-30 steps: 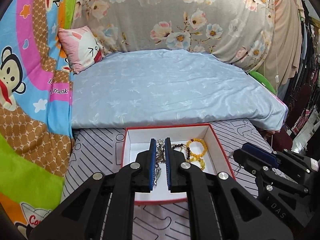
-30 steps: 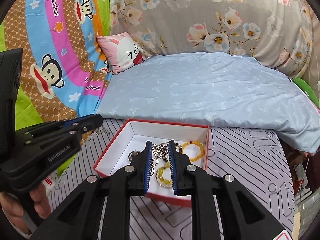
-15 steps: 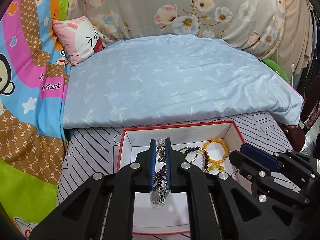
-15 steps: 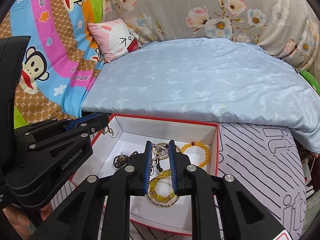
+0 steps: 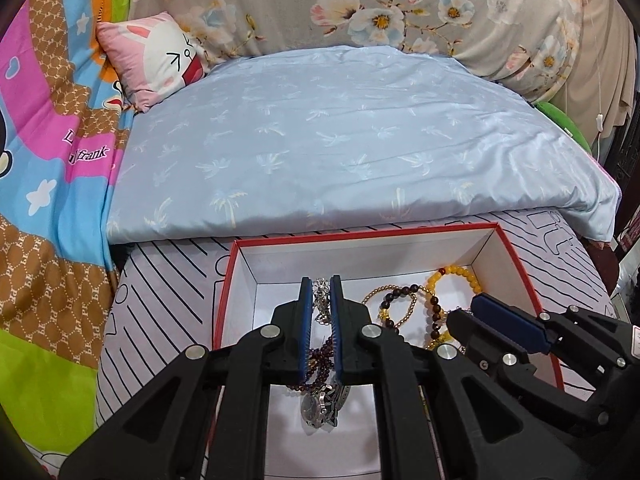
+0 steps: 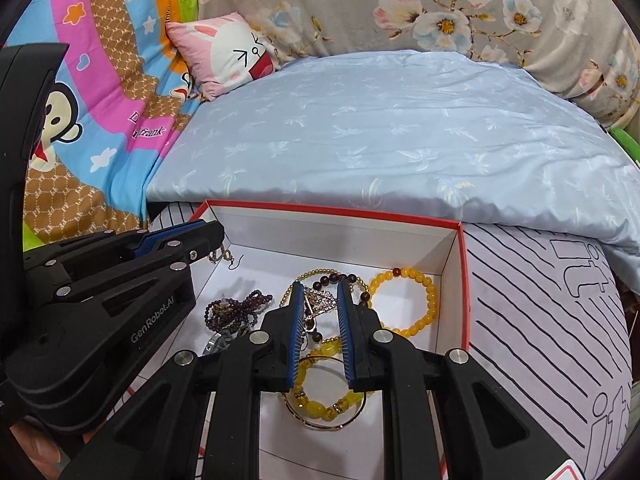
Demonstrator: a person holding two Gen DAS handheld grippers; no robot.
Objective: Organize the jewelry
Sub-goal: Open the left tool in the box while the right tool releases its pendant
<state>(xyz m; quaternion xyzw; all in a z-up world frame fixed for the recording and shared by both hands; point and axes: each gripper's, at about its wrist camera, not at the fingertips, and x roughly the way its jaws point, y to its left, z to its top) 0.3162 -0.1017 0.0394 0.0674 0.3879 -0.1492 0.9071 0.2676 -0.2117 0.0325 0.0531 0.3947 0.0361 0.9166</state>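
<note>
A red-rimmed white box (image 5: 360,236) (image 6: 332,210) lies on the striped sheet. Inside are a yellow bead bracelet (image 6: 412,276) (image 5: 456,272), a dark bead bracelet (image 5: 404,292), purple beads (image 6: 236,308), a watch (image 5: 320,408) and a chunky yellow bracelet with a gold bangle (image 6: 320,404). My left gripper (image 5: 320,284) (image 6: 212,240) hangs over the box's left half, shut on a small silver chain piece (image 5: 320,300) with a hook dangling. Over the box's middle, my right gripper (image 6: 318,288) (image 5: 460,318) is shut on a silver pendant chain (image 6: 316,304).
A light blue quilt (image 5: 340,140) lies just behind the box. A pink rabbit pillow (image 5: 156,56) and floral bedding (image 5: 400,8) are at the back, a cartoon monkey blanket (image 6: 80,120) to the left. A person's hand (image 6: 32,448) holds the left gripper.
Both grippers have come down and forward over the box, which now looks nearer and larger. Each still grips its silver piece, and the jewelry in the box has not moved.
</note>
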